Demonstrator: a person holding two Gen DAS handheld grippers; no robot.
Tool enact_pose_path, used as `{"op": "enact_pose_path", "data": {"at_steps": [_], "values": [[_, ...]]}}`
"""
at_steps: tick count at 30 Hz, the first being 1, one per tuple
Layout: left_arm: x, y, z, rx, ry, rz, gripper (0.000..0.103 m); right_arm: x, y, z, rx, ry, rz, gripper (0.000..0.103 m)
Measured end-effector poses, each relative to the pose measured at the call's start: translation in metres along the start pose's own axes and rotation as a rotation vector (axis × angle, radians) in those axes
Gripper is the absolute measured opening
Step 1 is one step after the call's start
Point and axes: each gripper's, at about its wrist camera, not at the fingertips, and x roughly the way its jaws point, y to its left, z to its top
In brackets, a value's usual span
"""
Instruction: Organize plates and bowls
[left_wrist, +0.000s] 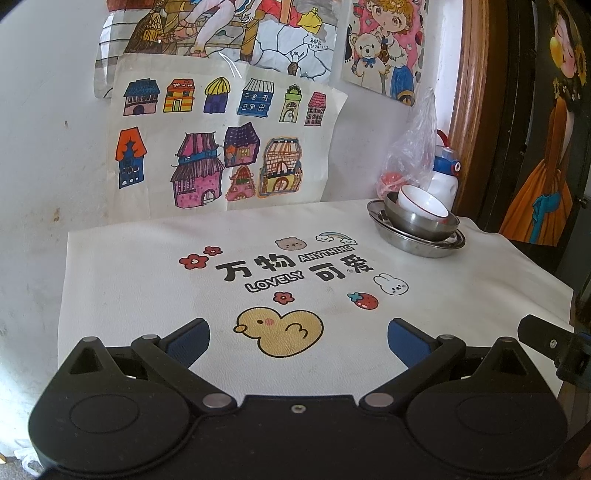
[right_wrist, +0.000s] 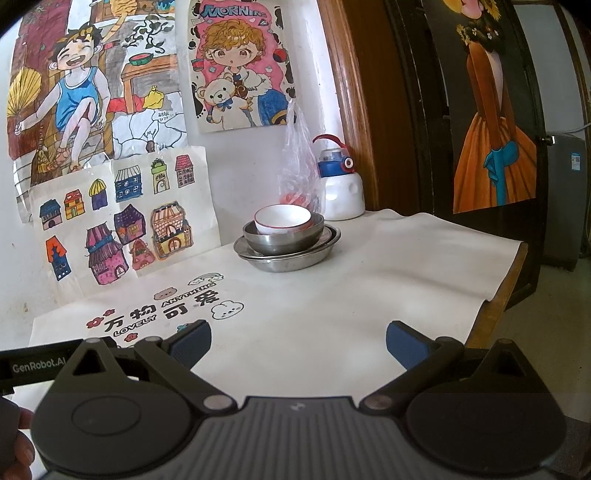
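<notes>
With both the left claw (left_wrist: 298, 334) and right claw (right_wrist: 298, 338) spread empty, the white ceramic bowl (right_wrist: 283, 218) sat seemingly tilted in the steel bowl (right_wrist: 282, 240) and steel plates (right_wrist: 288, 256) at the counter (right_wrist: 351, 295) back, liable to slip if nudged.

Each gripper, the left gripper (left_wrist: 298, 341) and the right gripper (right_wrist: 298, 341), is built of black linkage arms joined by silver pivot pins, with two round black discs at the base. The fingers (left_wrist: 188, 341) are faced with blue pads. White "GenRobot.AI" lettering (right_wrist: 37, 367) is printed on a black bar in the right wrist view.
</notes>
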Motion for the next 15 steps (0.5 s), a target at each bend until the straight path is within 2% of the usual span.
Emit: {"op": "enact_pose_path", "data": {"at_steps": [15], "values": [[-0.0018, -0.0022, 0.0011, 0.004, -0.002, -0.009, 0.102, 0.0015, -0.0001, -0.0006, -0.012, 0.003, -0.001, 0.103]]}}
